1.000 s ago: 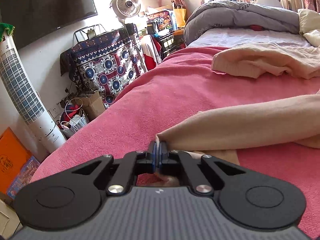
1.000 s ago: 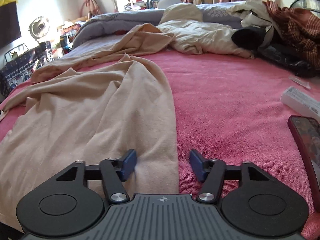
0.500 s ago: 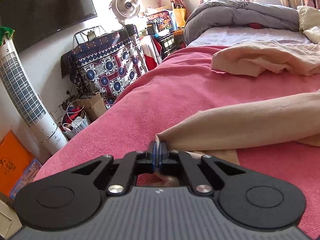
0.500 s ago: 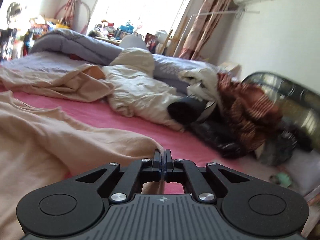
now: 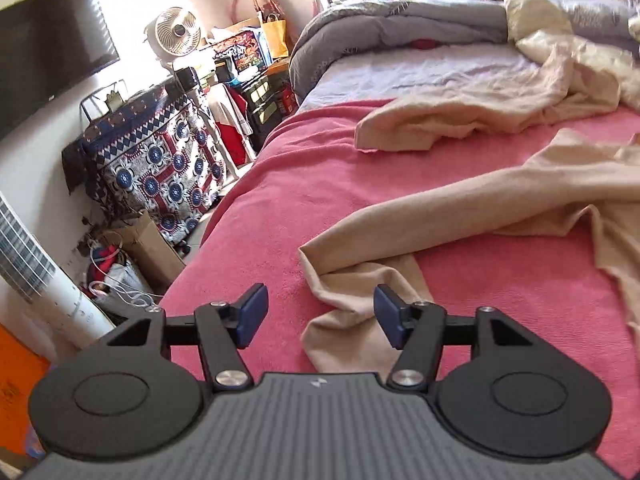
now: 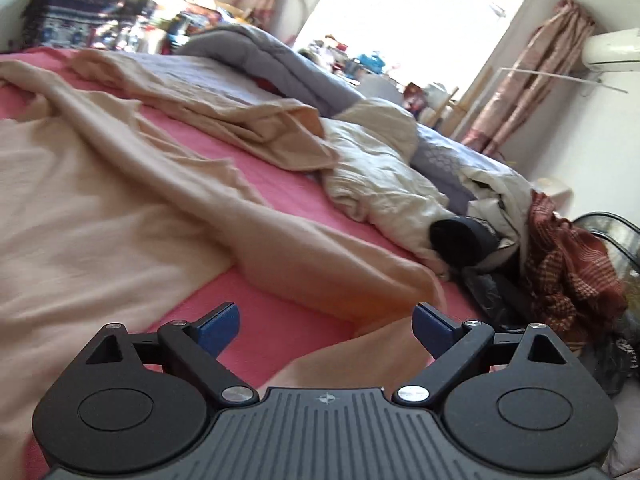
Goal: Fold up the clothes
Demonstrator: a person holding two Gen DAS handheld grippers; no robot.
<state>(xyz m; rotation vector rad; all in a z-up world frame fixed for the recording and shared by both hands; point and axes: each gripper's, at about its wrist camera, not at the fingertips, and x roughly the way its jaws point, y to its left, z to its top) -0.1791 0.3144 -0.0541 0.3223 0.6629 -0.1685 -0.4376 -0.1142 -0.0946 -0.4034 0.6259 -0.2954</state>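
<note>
Wide bed under a pink terry blanket (image 5: 304, 184), filling most of both views and running away ahead of both grippers. Left gripper (image 5: 320, 314) released, jaws just opened apart, blue pads clear of the cloth; directly ahead and slightly right of it, the folded-back end of a beige garment's sleeve (image 5: 360, 276), lying on the blanket between the pads without being pinched. Right gripper (image 6: 326, 326) likewise released, jaws just swung wide, with another beige fold (image 6: 348, 276) lying on the pink just beyond and between its pads, untouched by either. Rest of the beige garment (image 6: 80, 208) spread flat to the left of the right gripper, wrinkled, reaching back across the blanket. Farther ahead, a second beige piece (image 5: 460, 120) bunched up, then a cream bundle (image 6: 372, 168) and a grey quilt (image 5: 400, 28) heaped at the far end over a pale lilac sheet (image 5: 420, 72). To the right of the right gripper, at the bed's edge, a dark heap with a red-brown checked cloth (image 6: 568, 264) on top. Off the bed to the left of the left gripper: a patterned blue, red and white cover (image 5: 160, 164) draped over some furniture, a small round fan (image 5: 178, 32) above it, a dark wall screen (image 5: 48, 48), a white tower fan (image 5: 44, 280), a cardboard box (image 5: 148, 248) and tangled cables on the floor. Beyond, bright window light, cluttered shelves, pinkish curtains (image 6: 524, 80) and a wall air conditioner (image 6: 612, 50).
</note>
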